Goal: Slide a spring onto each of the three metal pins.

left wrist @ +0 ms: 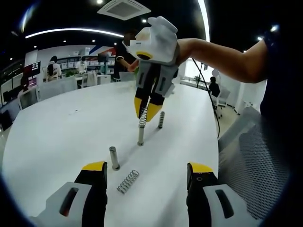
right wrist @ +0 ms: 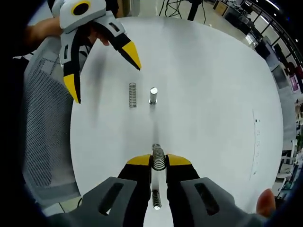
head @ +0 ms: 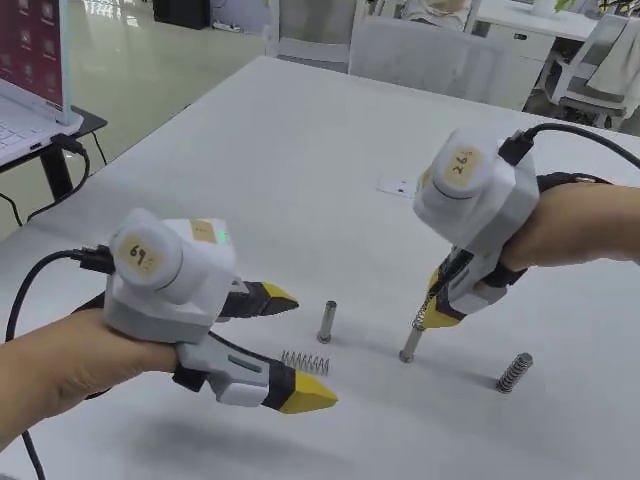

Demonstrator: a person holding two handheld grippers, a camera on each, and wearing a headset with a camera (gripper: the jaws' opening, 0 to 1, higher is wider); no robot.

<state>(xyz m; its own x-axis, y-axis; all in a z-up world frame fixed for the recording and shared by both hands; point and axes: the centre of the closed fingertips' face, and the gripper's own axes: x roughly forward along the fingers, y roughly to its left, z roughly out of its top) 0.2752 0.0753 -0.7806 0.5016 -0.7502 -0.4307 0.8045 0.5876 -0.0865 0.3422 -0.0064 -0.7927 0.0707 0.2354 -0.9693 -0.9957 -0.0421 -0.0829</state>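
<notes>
"So, how was it best done?"

"Over the desk [head: 300, 150], the right gripper [head: 434, 312] was clamped on a spring [right wrist: 159, 158] at the middle pin's [head: 410, 345] top. Holding it in line and easing down seemed wisest. The left gripper [head: 308, 350] hung open."

"Counts?"

"Two grippers; two pins clearly, including a bare pin [head: 327, 321]; three springs, counting a loose spring [head: 305, 362] and a far spring [head: 514, 372]."

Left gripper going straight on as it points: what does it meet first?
The left gripper would probably meet the loose spring lying between its open jaws, before the bare pin; height unclear.
</notes>
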